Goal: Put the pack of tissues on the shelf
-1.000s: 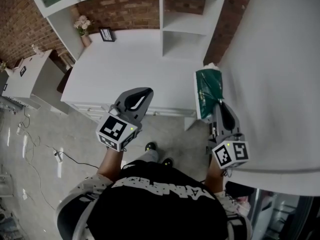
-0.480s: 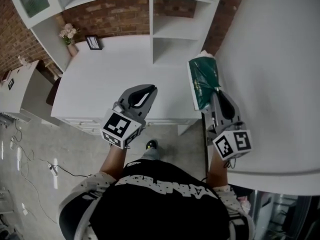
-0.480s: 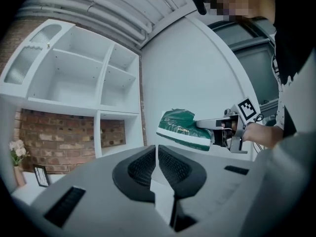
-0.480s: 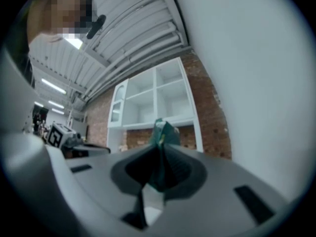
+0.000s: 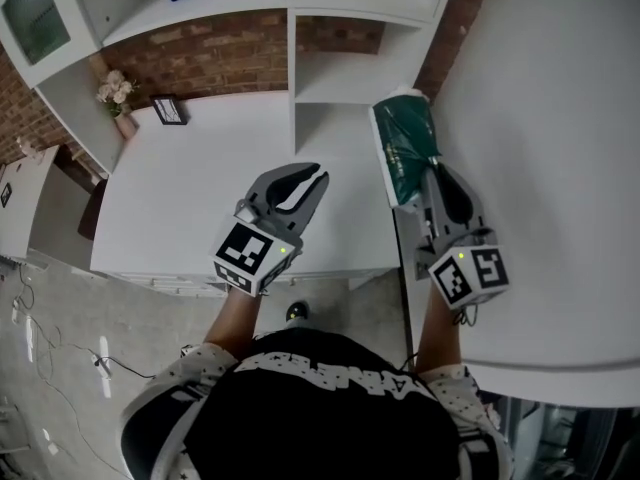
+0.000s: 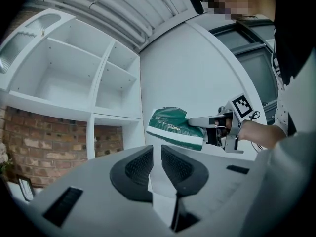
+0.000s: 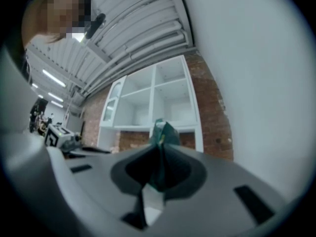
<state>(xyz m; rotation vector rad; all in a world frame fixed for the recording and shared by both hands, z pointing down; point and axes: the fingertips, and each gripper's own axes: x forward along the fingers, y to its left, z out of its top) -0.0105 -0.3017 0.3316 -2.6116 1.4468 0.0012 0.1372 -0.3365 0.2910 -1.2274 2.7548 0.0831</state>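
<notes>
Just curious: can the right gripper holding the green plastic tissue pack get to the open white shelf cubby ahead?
Probably yes: the right gripper, shut on the green plastic tissue pack, faces the white shelf cubby, whose front is open with nothing between them.

Frame [image 5: 168, 110] on counter [image 5: 190, 193] left, shelf [image 5: 340, 80] behind, tissue pack [image 5: 403, 153] right

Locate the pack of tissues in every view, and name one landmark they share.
Head view: upper right of centre, pack of tissues in the right gripper.
Left gripper view: right of centre.
Right gripper view: centre, edge-on between the jaws.
Shared landmark: the white shelf unit.
</notes>
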